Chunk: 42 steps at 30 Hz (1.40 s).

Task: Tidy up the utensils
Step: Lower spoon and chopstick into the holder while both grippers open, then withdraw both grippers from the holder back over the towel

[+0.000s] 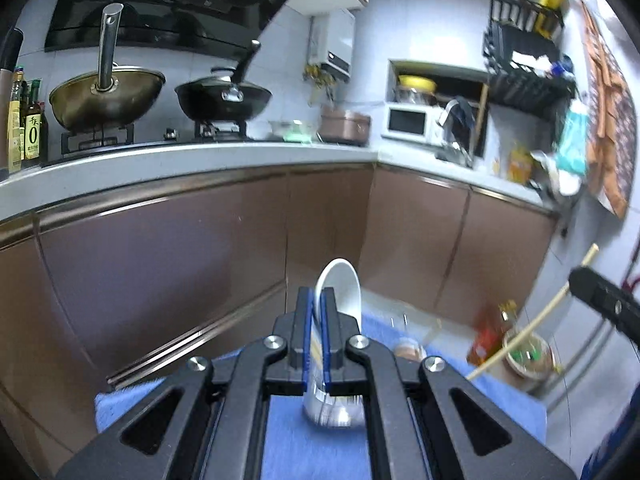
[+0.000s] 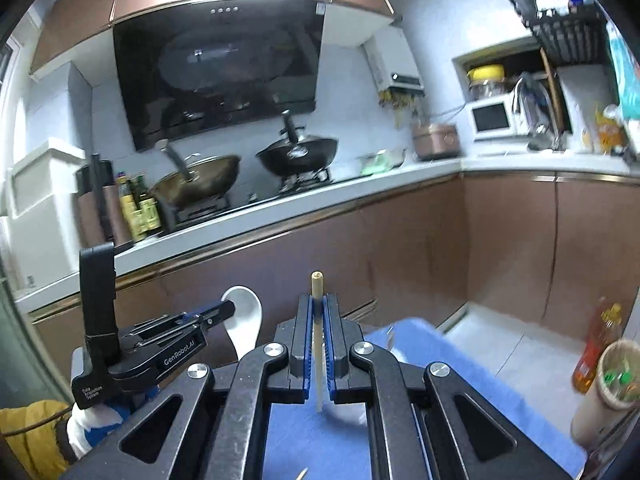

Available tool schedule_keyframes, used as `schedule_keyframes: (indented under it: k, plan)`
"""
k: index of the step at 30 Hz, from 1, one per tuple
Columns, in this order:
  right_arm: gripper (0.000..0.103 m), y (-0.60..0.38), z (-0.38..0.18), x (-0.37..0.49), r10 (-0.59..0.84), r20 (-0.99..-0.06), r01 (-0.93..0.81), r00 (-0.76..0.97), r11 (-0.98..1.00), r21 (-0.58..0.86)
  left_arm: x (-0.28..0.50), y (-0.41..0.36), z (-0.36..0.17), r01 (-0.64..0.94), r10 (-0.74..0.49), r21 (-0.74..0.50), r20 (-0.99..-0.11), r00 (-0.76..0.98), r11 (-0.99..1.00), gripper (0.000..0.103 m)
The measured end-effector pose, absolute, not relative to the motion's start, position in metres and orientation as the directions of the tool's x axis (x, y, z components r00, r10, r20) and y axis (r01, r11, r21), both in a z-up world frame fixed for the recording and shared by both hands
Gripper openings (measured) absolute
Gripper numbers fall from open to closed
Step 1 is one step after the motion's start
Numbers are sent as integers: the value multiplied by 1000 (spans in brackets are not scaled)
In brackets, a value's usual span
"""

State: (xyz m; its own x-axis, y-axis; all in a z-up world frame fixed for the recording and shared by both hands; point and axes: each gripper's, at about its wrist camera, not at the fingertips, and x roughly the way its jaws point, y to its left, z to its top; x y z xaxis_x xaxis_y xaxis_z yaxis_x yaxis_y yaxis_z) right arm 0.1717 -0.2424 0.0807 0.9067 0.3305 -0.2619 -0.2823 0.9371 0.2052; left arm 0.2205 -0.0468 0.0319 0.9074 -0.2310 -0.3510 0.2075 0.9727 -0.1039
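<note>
Two tongs are squeezing tight: the left gripper [image 1: 319, 312] is holding a white spoon [image 1: 340, 288] upright, the right gripper [image 2: 319, 320] is pinching a chopstick [image 2: 317, 312] pointing up mid-frame

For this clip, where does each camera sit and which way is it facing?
Left wrist: sits on the left tongs, looking along them at the stove counter and cabinets; own fingers are shut on a white spoon; the right tongs intrude at the right edge.
Right wrist: sits on the right tongs, facing the range hood and stove; own fingers are shut on a chopstick; the left tongs and a gloved hand show at left.
Shared: two woks, microwave, blue cloth, spoon, chopstick.
</note>
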Motion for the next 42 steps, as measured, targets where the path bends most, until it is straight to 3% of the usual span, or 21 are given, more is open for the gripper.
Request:
schedule_keyframes:
  k: [10,18,20,22,30,37,42]
  plan:
    - [6,-235,26,245,235,-285,-201,929,969,145,287,-95,-14,54,-63,-39,-271,960,998,4]
    - [8,-237,-20,257,239,-356,-191,903,967,166,310,-92,-71,55,-80,-88,-316,945,995,8]
    - [15,-240,-23,255,236,-362,-182,902,967,177,304,-89,-71,78,-103,-93,-300,948,993,12]
    - [22,-244,-22,251,229,-360,-171,904,968,185,297,-86,-67,107,-130,-93,-288,949,990,26]
    - [41,-254,-6,219,211,-342,-144,916,967,212,253,-66,-38,128,-145,-79,-282,948,989,36]
    - [43,-259,-1,172,211,-368,-131,905,964,232,191,-48,-32,133,-126,-2,-350,928,991,51]
    - [43,-257,-3,144,224,-404,-132,887,961,242,145,-42,-31,138,-112,46,-362,926,989,55]
